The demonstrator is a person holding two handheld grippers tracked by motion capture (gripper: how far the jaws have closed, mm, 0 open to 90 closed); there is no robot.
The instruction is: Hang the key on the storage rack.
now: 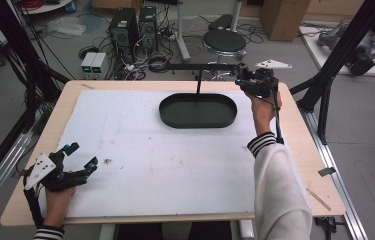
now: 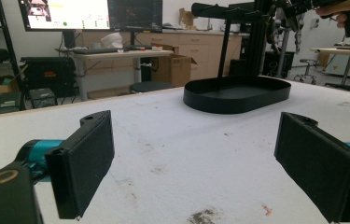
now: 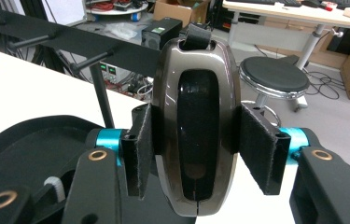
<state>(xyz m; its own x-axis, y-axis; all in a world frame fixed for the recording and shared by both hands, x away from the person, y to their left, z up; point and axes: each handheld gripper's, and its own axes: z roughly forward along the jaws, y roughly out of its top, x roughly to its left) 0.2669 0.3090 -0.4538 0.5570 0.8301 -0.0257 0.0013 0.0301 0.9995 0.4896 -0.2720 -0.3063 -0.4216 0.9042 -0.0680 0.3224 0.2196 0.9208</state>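
A glossy bronze key fob (image 3: 198, 79) with a black centre and a black loop (image 3: 197, 36) at its top stands upright between the pads of my right gripper (image 3: 198, 140), which is shut on its sides. In the high view that gripper (image 1: 241, 80) hovers at the right end of a black bar with pegs (image 1: 200, 66), which stands on a thin post over a black oval tray (image 1: 197, 123). The pegs (image 3: 91, 59) point toward the fob, a little to its left. My left gripper (image 1: 83, 154) rests open at the table's front left, with nothing between its pads (image 2: 88, 163).
A white mat (image 1: 150, 150) with a few stains covers most of the wooden table. Behind the table stand a round stool (image 1: 224, 41), computer towers (image 1: 132, 27) with loose cables, and a cardboard box (image 1: 282, 17). Black frame posts (image 1: 340, 45) rise at the right.
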